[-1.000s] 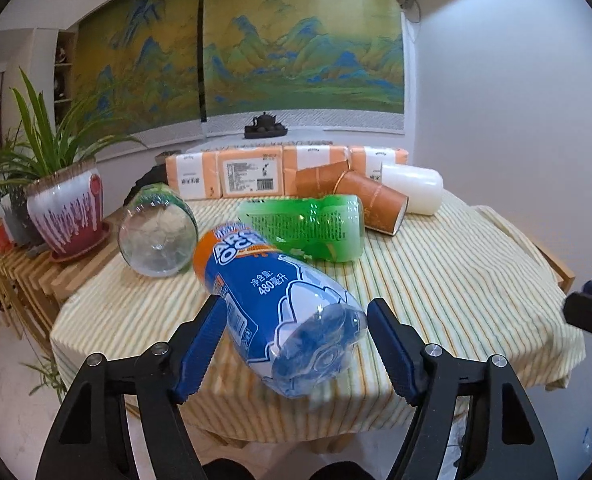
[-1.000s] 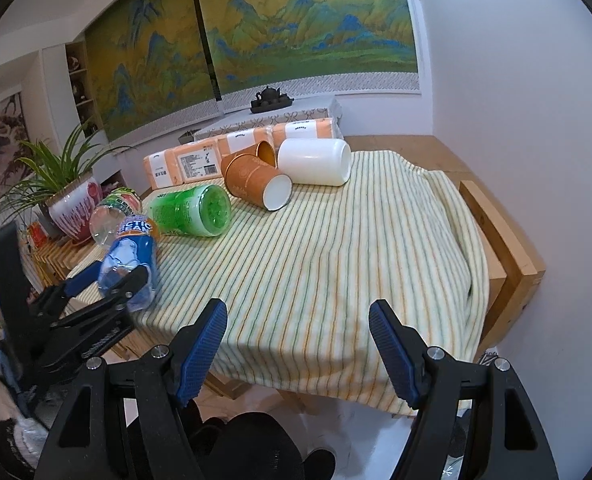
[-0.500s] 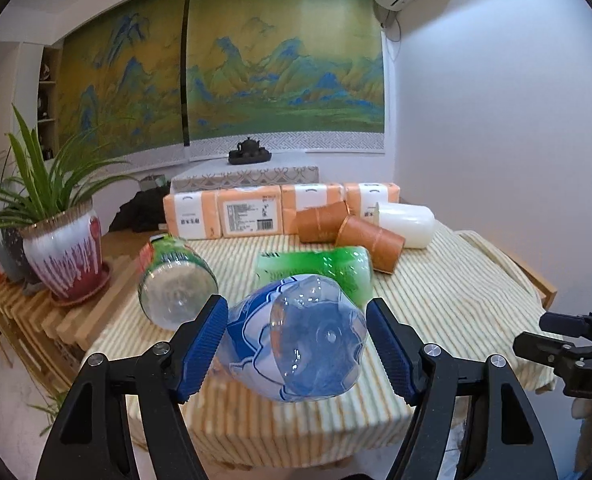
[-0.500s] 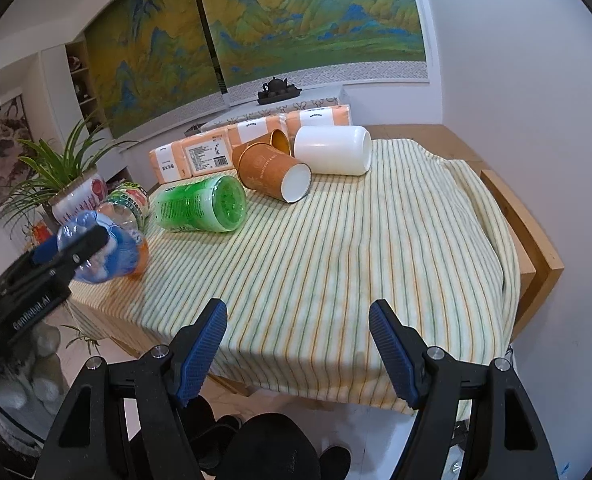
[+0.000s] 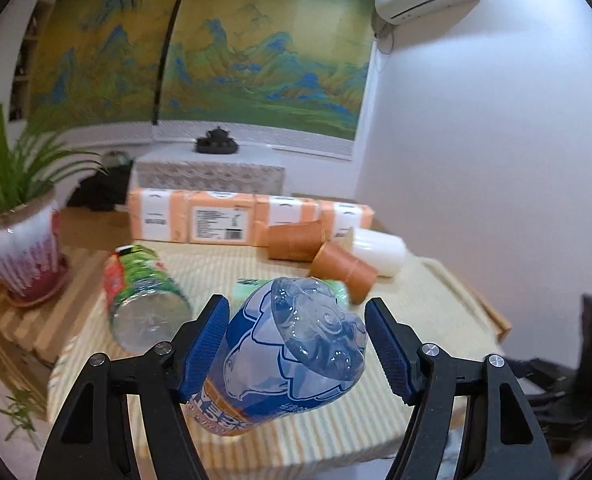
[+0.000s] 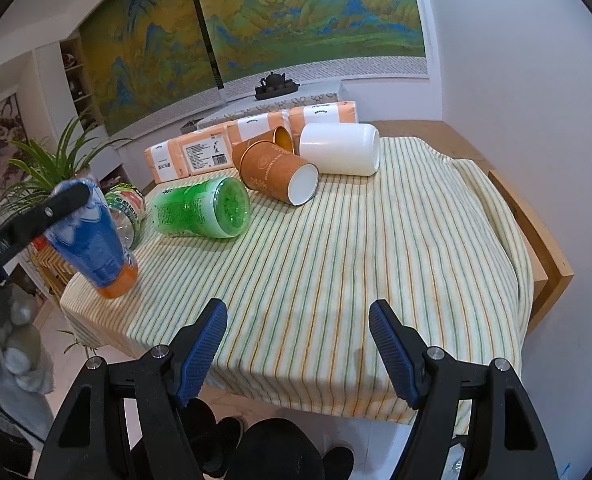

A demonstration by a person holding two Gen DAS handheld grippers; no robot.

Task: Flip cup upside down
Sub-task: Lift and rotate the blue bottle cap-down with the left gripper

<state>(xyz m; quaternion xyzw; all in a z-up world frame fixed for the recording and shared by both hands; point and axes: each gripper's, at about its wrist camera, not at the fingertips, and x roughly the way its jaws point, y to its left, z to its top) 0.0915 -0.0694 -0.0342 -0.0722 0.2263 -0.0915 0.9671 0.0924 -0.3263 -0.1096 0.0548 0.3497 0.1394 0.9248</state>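
- While the left claw grips the blue cup, the cup stands inverted, its orange end on the table near the front left corner.
- Right claw hangs wide open over the near edge, holding nothing.
- Green cup, two brown cups and a white cup lie on their sides farther back.

My L wrist cam sits low at the table's near-left corner, facing the back wall, blue cup right at the lens. R wrist cam is higher, off the front edge, looking down across the striped tablecloth. Both share the cups and mural.
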